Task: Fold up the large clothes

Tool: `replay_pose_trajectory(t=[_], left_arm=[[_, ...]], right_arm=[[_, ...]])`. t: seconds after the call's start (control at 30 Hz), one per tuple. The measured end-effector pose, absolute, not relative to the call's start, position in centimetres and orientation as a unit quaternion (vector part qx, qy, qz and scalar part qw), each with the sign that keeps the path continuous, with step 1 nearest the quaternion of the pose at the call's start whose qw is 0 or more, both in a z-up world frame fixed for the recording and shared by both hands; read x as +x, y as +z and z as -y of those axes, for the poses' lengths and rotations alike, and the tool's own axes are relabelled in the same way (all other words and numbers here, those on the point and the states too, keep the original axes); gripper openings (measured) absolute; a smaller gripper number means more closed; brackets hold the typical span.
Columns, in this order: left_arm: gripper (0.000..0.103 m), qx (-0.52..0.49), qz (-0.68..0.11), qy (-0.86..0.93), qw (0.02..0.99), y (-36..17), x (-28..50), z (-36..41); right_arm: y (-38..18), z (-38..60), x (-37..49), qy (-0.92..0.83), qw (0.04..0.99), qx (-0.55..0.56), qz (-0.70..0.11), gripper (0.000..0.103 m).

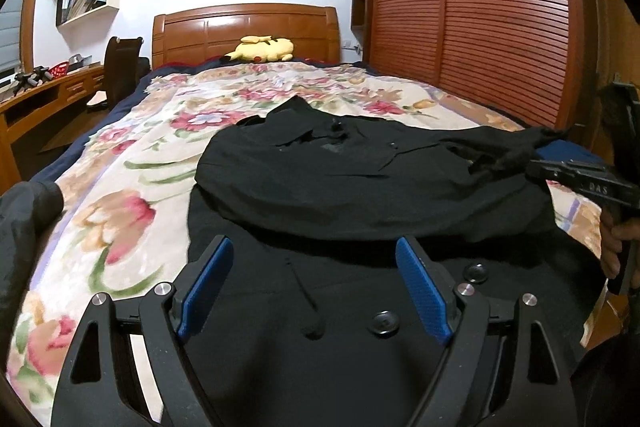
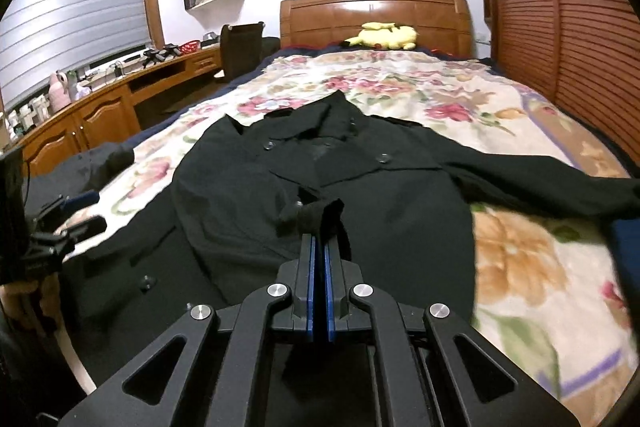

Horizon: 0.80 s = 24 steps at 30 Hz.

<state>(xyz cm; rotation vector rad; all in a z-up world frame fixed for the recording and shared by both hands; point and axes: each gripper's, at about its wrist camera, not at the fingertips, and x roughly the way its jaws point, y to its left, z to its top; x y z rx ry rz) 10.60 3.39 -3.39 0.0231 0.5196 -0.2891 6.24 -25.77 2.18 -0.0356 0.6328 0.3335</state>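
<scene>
A yellow plush toy sits top centre; the black coat (buttoned, sleeve spread right) is pinched by the right gripper, the left gripper released.

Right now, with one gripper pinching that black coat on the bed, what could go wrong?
1. The right hand-held gripper pinches only a small bunch of the black coat's cuff; it may slip out mid-fold.
2. The other sleeve lies stretched toward the bed's edge, so pulling could drag it off the floral blanket.
3. The left hand-held gripper hovers open, pinning nothing, so the coat might shift or wrinkle.
</scene>
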Motion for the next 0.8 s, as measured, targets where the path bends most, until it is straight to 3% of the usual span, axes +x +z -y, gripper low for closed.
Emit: replay_pose_trajectory(t=[0.57, 0.7, 0.8], left_arm=[[0.084, 0.022, -0.252, -0.165, 0.953, -3.0, 10.9, 0.3], [0.084, 0.025, -0.253, -0.166, 0.953, -3.1, 11.0, 0.8], [0.084, 0.026, -0.254, -0.167, 0.952, -3.1, 11.1, 1.1]], right_arm=[[4.5, 25.7, 1.0, 0.138, 0.939, -0.066, -0.307, 0.005], [4.6, 26.2, 1.0, 0.139, 0.943, -0.059, -0.295, 0.038], [3.7, 25.8, 1.4, 0.156, 0.941, -0.056, -0.297, 0.039]])
